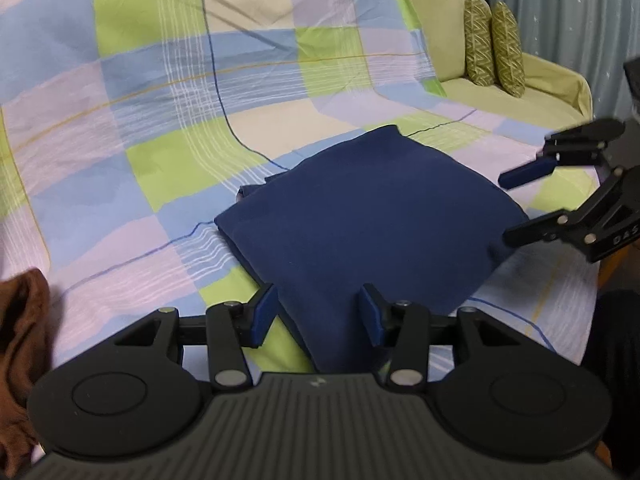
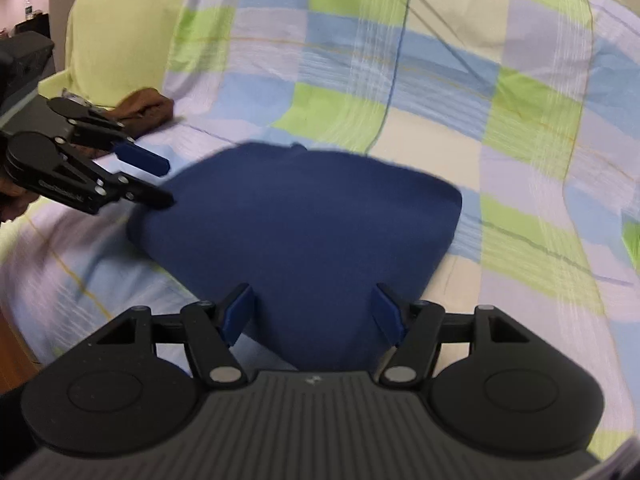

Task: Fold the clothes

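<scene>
Left wrist view: my left gripper (image 1: 318,312) sits at the bottom centre, jaws about half open with nothing pinched; the near corner of the navy garment (image 1: 368,220) shows between the pads but they do not press it. The garment lies folded into a compact square at the middle of the frame, on the checked sheet (image 1: 140,100). My right gripper (image 1: 516,208) reaches in from the right edge, jaws apart, its lower finger at the garment's right corner. A brown cloth (image 1: 22,340) lies bunched at lower left.

Right wrist view: my right gripper (image 2: 316,314) at the bottom centre is open as well, gripping nothing, the garment (image 2: 304,220) filling the middle. My left gripper (image 2: 162,180) comes in from the left, open, its lower finger by the garment's left edge. The brown cloth (image 2: 144,108) is at upper left.

I judge this fold finished, so I should draw both jaws clear without dragging a corner, leaving the edges square, then go for the brown cloth
</scene>
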Demonstrator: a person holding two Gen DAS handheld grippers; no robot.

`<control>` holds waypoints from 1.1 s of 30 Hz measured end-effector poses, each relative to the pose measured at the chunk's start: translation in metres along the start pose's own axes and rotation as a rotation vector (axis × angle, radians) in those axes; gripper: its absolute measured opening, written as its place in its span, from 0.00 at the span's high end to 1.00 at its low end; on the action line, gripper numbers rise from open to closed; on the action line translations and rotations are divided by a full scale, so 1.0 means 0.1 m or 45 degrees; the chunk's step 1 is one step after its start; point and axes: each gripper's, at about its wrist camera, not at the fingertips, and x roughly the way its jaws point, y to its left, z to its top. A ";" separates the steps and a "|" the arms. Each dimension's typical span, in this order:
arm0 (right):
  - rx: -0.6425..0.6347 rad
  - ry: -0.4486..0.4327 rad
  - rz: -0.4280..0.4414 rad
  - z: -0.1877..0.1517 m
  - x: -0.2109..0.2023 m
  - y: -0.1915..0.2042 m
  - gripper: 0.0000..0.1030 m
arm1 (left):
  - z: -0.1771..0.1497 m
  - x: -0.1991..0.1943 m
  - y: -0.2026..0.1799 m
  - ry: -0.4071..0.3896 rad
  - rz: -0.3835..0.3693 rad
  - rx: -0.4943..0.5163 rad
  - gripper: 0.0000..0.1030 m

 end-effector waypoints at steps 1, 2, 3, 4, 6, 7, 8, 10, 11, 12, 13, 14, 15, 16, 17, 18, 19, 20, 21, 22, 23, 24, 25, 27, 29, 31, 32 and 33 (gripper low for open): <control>-0.044 0.003 -0.017 0.03 -0.07 0.05 0.39 | 0.00 -0.04 -0.03 0.004 0.011 0.012 0.51; -0.069 0.008 -0.030 0.04 -0.09 0.08 0.38 | -0.01 -0.07 -0.06 0.006 0.019 0.017 0.51; -0.084 0.011 -0.040 0.03 -0.12 0.10 0.38 | -0.02 -0.10 -0.08 0.009 0.025 0.023 0.51; -0.107 0.017 -0.059 0.03 -0.16 0.14 0.37 | -0.03 -0.13 -0.11 0.015 0.031 0.031 0.50; -0.138 0.029 -0.082 0.01 -0.23 0.20 0.36 | -0.06 -0.19 -0.19 0.023 0.044 0.068 0.47; -0.153 0.032 -0.093 0.00 -0.25 0.22 0.35 | -0.07 -0.21 -0.22 0.027 0.047 0.087 0.47; -0.173 0.034 -0.106 -0.02 -0.28 0.26 0.34 | -0.08 -0.23 -0.25 0.029 0.048 0.103 0.47; -0.212 0.038 -0.130 -0.05 -0.33 0.32 0.32 | -0.08 -0.28 -0.31 0.027 0.059 0.136 0.47; -0.230 0.041 -0.143 -0.07 -0.35 0.34 0.31 | -0.09 -0.30 -0.34 0.027 0.065 0.153 0.47; -0.244 0.044 -0.154 -0.08 -0.37 0.36 0.31 | -0.09 -0.32 -0.36 0.026 0.070 0.170 0.47; -0.252 0.045 -0.163 -0.09 -0.37 0.37 0.31 | -0.09 -0.33 -0.39 0.024 0.075 0.185 0.47; -0.259 0.047 -0.169 -0.10 -0.38 0.38 0.31 | -0.09 -0.34 -0.41 0.021 0.080 0.198 0.47; -0.264 0.051 -0.173 -0.12 -0.38 0.38 0.31 | -0.09 -0.34 -0.42 0.020 0.084 0.210 0.46; -0.273 0.058 -0.177 -0.13 -0.37 0.39 0.31 | -0.10 -0.34 -0.43 0.020 0.091 0.222 0.46; -0.278 0.061 -0.179 -0.14 -0.37 0.39 0.31 | -0.10 -0.33 -0.44 0.021 0.095 0.233 0.45; -0.288 0.068 -0.184 -0.15 -0.37 0.40 0.30 | -0.10 -0.32 -0.45 0.023 0.093 0.238 0.45; -0.299 0.075 -0.190 -0.16 -0.36 0.41 0.29 | -0.10 -0.32 -0.45 0.024 0.092 0.242 0.45; -0.308 0.080 -0.196 -0.18 -0.36 0.41 0.27 | -0.11 -0.31 -0.46 0.023 0.094 0.249 0.45; -0.314 0.083 -0.200 -0.18 -0.35 0.40 0.26 | -0.11 -0.30 -0.48 0.022 0.098 0.263 0.44; -0.326 0.088 -0.209 -0.19 -0.33 0.40 0.25 | -0.11 -0.29 -0.50 0.018 0.107 0.282 0.44; -0.344 0.091 -0.220 -0.20 -0.32 0.40 0.25 | -0.13 -0.27 -0.52 0.006 0.121 0.310 0.44; -0.362 0.091 -0.231 -0.21 -0.30 0.40 0.25 | -0.15 -0.26 -0.55 -0.013 0.134 0.349 0.44; -0.384 0.089 -0.241 -0.21 -0.29 0.41 0.25 | -0.17 -0.24 -0.60 -0.028 0.141 0.391 0.44; -0.454 0.086 -0.267 -0.24 -0.25 0.45 0.25 | -0.21 -0.21 -0.68 -0.044 0.154 0.469 0.44; -0.527 0.093 -0.289 -0.26 -0.19 0.49 0.25 | -0.24 -0.17 -0.75 -0.055 0.163 0.530 0.44; -0.574 0.104 -0.286 -0.28 -0.13 0.51 0.25 | -0.26 -0.07 -0.78 -0.032 0.147 0.549 0.44; -0.581 0.107 -0.276 -0.28 -0.10 0.51 0.25 | -0.26 -0.02 -0.78 -0.020 0.134 0.546 0.44; -0.578 0.110 -0.263 -0.28 -0.07 0.51 0.25 | -0.26 0.00 -0.79 -0.013 0.127 0.544 0.44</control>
